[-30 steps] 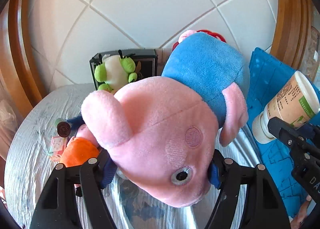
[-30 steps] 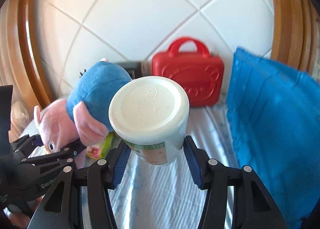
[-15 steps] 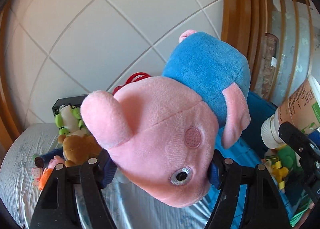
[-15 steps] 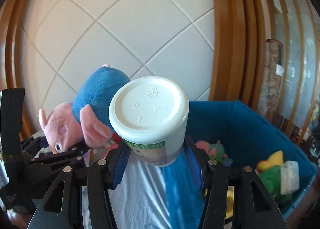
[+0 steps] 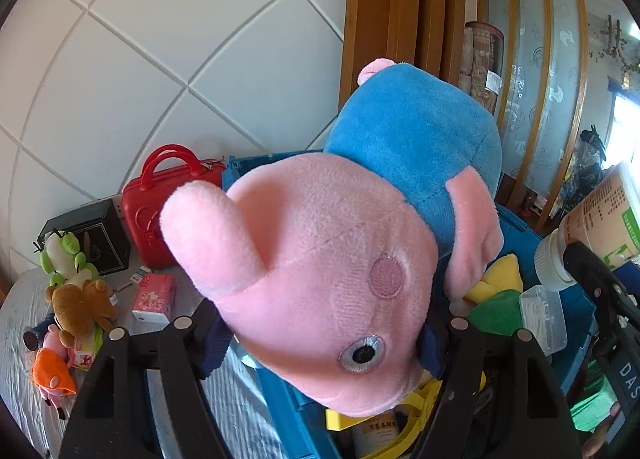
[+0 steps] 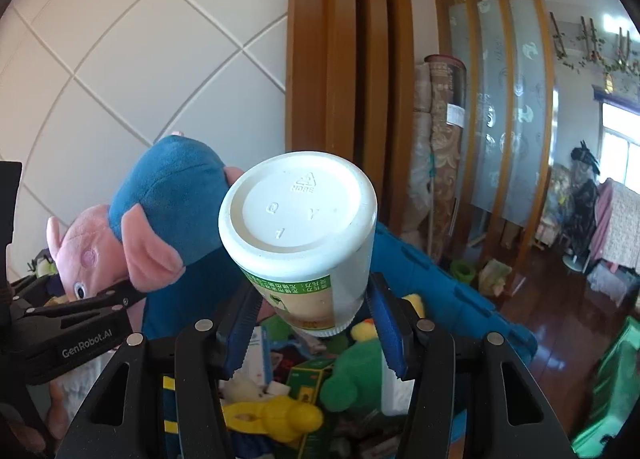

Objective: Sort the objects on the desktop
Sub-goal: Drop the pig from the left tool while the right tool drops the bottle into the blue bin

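Left gripper [image 5: 320, 339]: jaws partly spread, clamped across the head of the pig plush [image 5: 332, 283], which is held over the blue bin [image 5: 280, 391]. Plush is judged soft, light, compressible; the head is the firmest hold. Right gripper [image 6: 312, 323]: narrower gap, clamped on the white bottle [image 6: 304, 235], also above the bin. Bottle is judged rigid and smooth; slip is possible, so mid-body is best gripped.

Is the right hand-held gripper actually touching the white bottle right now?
Touching: the right wrist view shows both blue pads of the right hand-held gripper pressed against the white bottle's sides.
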The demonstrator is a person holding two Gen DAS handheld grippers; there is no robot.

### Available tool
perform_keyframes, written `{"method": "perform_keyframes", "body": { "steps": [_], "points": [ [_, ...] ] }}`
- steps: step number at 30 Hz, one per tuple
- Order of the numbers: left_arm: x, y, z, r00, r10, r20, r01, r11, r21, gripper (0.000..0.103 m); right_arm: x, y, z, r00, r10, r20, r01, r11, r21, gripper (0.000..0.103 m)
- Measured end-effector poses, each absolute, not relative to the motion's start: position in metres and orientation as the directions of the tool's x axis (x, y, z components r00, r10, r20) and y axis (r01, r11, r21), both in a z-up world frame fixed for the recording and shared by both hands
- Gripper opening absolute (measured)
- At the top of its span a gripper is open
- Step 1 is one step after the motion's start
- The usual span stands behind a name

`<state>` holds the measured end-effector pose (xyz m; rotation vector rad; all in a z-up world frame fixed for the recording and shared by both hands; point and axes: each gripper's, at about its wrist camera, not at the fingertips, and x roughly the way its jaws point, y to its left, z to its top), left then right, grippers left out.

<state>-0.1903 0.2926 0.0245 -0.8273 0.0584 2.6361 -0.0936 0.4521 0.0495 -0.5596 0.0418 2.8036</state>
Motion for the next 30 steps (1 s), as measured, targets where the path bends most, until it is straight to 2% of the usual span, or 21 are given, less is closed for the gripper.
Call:
{"method": "perform_keyframes", "body": {
  "steps": [4, 7, 8, 9, 11, 13, 14, 21, 30],
  "points": [
    [-0.191, 0.31, 0.016, -0.731, 0.325, -0.6, -0.357, -0.931, -0.069, 0.076, -0.102, 0.466, 0.046, -0.882, 0.265, -0.39, -0.272, -0.962, -0.038, 0.053],
    [-0.184, 0.313, 0.016, -0.738, 0.296, -0.606, -0.347, -0.937, -0.036, 0.081, -0.115, 0.472, 0.044, -0.877, 0.265, -0.4, -0.262, -0.963, -0.064, 0.054],
    [-0.184, 0.313, 0.018, -0.735, 0.297, -0.61, -0.345, -0.938, -0.042, 0.085, -0.119, 0.473, 0.044, -0.875, 0.272, -0.402, -0.265, -0.961, -0.074, 0.057],
    [-0.183, 0.314, 0.018, -0.731, 0.301, -0.613, -0.346, -0.937, -0.048, 0.087, -0.123, 0.474, 0.044, -0.871, 0.276, -0.407, -0.265, -0.96, -0.084, 0.061],
    [-0.179, 0.316, 0.019, -0.729, 0.307, -0.612, -0.356, -0.933, -0.045, 0.087, -0.126, 0.477, 0.045, -0.866, 0.283, -0.412, -0.27, -0.959, -0.09, 0.084],
    [-0.175, 0.319, 0.019, -0.737, 0.297, -0.607, -0.356, -0.934, -0.025, 0.088, -0.122, 0.478, 0.046, -0.87, 0.283, -0.403, -0.267, -0.959, -0.096, 0.098],
    [-0.173, 0.319, 0.02, -0.739, 0.295, -0.606, -0.355, -0.934, -0.021, 0.089, -0.118, 0.477, 0.047, -0.874, 0.283, -0.394, -0.266, -0.959, -0.098, 0.101],
    [-0.163, 0.317, 0.02, -0.739, 0.296, -0.606, -0.359, -0.933, -0.018, 0.091, -0.093, 0.481, 0.052, -0.884, 0.272, -0.38, -0.264, -0.962, -0.075, 0.103],
    [-0.149, 0.313, 0.016, -0.732, 0.3, -0.612, -0.37, -0.929, -0.012, 0.091, -0.083, 0.479, 0.04, -0.849, 0.251, -0.464, -0.248, -0.966, -0.07, 0.103]
  ]
}}
